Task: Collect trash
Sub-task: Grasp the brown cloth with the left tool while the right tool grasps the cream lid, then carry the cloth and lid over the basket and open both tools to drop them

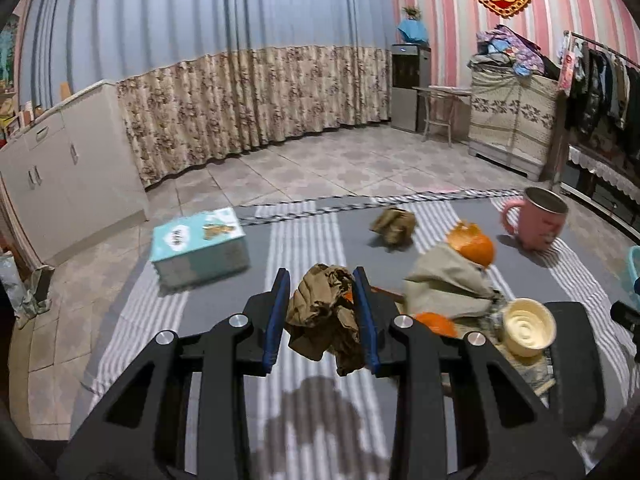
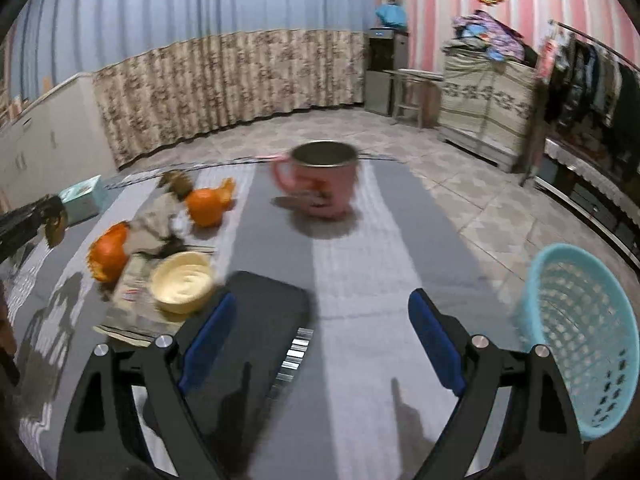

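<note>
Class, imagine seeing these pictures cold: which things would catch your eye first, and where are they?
The left claw grips a crumpled brown paper wad above the striped cloth. Bright orange peels lie left of a pink mug, and a turquoise basket stands at the right edge.

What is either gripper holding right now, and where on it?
Left gripper pinches the crumpled brown paper wad across its sides. Right gripper holds nothing.
</note>
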`<state>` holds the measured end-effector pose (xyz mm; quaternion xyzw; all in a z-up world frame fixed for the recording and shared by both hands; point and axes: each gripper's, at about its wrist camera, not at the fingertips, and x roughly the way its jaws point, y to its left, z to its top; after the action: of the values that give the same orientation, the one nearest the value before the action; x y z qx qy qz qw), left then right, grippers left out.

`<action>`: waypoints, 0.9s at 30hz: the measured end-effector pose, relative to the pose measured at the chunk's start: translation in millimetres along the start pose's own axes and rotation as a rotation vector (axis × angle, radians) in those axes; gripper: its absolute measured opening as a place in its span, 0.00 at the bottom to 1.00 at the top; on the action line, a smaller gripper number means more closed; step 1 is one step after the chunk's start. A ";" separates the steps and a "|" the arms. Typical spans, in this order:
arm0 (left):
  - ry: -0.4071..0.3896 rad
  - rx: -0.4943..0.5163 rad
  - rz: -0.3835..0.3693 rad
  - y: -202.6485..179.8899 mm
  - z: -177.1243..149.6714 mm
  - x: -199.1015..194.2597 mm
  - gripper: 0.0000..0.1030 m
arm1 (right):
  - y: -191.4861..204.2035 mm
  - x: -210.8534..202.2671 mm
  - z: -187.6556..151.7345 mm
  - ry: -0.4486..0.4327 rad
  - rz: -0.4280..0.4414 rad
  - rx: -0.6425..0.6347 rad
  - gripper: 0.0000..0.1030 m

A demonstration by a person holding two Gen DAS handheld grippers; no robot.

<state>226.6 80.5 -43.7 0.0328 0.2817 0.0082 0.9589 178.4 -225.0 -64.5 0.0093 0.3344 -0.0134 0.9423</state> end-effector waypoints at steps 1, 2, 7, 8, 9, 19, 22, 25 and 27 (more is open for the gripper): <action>-0.002 -0.006 0.000 2.9 -0.4 0.8 0.30 | 11.8 4.1 1.4 0.008 0.011 -0.015 0.84; -0.004 -0.020 -0.004 7.8 -0.6 2.5 0.30 | 21.2 7.4 2.4 0.014 0.021 -0.027 0.84; -0.001 -0.033 -0.010 18.5 -5.6 9.5 0.30 | 57.2 26.7 3.8 0.060 0.058 -0.063 0.84; 0.001 -0.033 -0.012 21.2 -6.5 10.6 0.30 | 60.1 28.9 4.0 0.065 0.062 -0.067 0.84; 0.004 -0.040 -0.016 23.4 -7.1 11.7 0.30 | 64.3 30.9 4.8 0.069 0.064 -0.073 0.84; 0.035 -0.083 -0.040 31.9 -16.1 20.7 0.30 | 85.3 56.6 5.9 0.144 0.077 -0.092 0.83; 0.031 -0.069 -0.033 29.5 -16.5 19.9 0.30 | 91.9 59.8 7.2 0.143 0.070 -0.113 0.78; 0.029 -0.055 -0.037 25.7 -16.6 19.9 0.30 | 99.7 62.8 7.8 0.147 0.079 -0.151 0.59; 0.031 -0.048 -0.037 24.2 -16.2 20.9 0.30 | 100.4 61.7 8.2 0.149 0.084 -0.157 0.59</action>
<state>235.5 106.3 -67.0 0.0045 0.2970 -0.0020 0.9549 234.5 -126.1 -96.1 -0.0497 0.4029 0.0532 0.9123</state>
